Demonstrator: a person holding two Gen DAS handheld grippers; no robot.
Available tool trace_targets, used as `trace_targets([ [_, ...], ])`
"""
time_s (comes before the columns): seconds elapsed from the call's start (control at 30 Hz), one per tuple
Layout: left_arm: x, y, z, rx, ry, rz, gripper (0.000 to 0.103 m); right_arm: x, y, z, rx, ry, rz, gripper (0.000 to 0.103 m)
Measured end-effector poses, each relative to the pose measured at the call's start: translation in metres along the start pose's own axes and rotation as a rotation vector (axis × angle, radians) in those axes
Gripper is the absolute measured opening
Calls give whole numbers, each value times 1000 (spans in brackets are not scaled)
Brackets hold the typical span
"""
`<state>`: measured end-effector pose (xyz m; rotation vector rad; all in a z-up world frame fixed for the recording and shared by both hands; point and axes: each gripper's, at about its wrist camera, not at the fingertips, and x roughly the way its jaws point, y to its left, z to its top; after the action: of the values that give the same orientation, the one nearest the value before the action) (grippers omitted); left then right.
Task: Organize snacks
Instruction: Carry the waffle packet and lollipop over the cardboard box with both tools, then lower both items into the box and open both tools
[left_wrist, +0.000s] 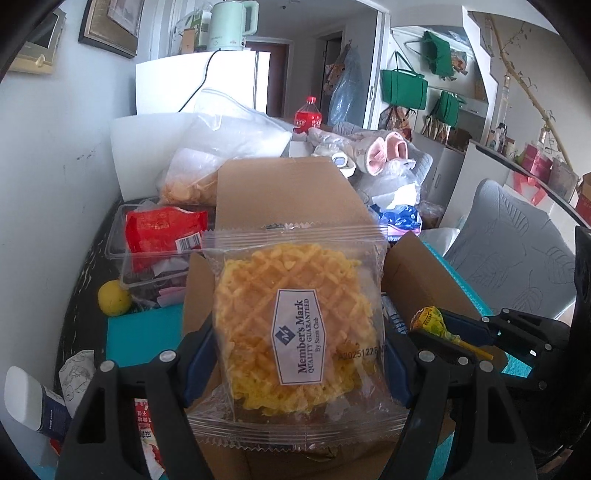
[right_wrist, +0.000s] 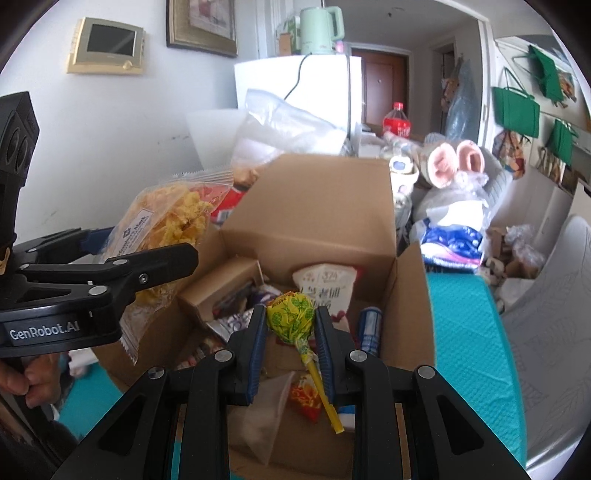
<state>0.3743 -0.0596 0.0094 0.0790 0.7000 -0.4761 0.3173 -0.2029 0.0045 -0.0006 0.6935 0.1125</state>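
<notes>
Midway, I judge: left gripper (left_wrist: 295, 354) clamps the waffle-crisp packet (left_wrist: 295, 325), right gripper (right_wrist: 290, 328) pinches the lollipop (right_wrist: 290, 320), both poised over the open, part-filled cardboard box (right_wrist: 317, 210); loose snacks remain far left.

The cardboard box (right_wrist: 325, 221) stands open on the table mat (right_wrist: 469, 332), its back flap raised. Over its left edge the left gripper (left_wrist: 295, 347) holds the waffle snack packet (left_wrist: 295, 332); to its right, over the box's middle, the right gripper (right_wrist: 290, 328) holds the lollipop (right_wrist: 291, 321), stick pointing back toward the handle. Inside the box lie a white snack pouch (right_wrist: 325, 288) toward the back, a small can (right_wrist: 369, 325) at the right wall and a smaller carton (right_wrist: 221, 284) at the left. Left of the box sits a clear tray (left_wrist: 125, 254) with a red packet (left_wrist: 162, 232) in it, and a lemon (left_wrist: 113, 297) just in front. Behind the box stand a bag of chips (left_wrist: 192, 181), a cola bottle (left_wrist: 308, 116) and a fridge (left_wrist: 207, 81) with a kettle (left_wrist: 231, 24) on top. A plush toy (right_wrist: 454, 158) lies behind right.
</notes>
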Motion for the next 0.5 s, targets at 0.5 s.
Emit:
trace_targets([
  [0.5, 28, -10, -26, 47, 167, 63, 76, 21, -3, -33, 8, 139, -47, 29],
])
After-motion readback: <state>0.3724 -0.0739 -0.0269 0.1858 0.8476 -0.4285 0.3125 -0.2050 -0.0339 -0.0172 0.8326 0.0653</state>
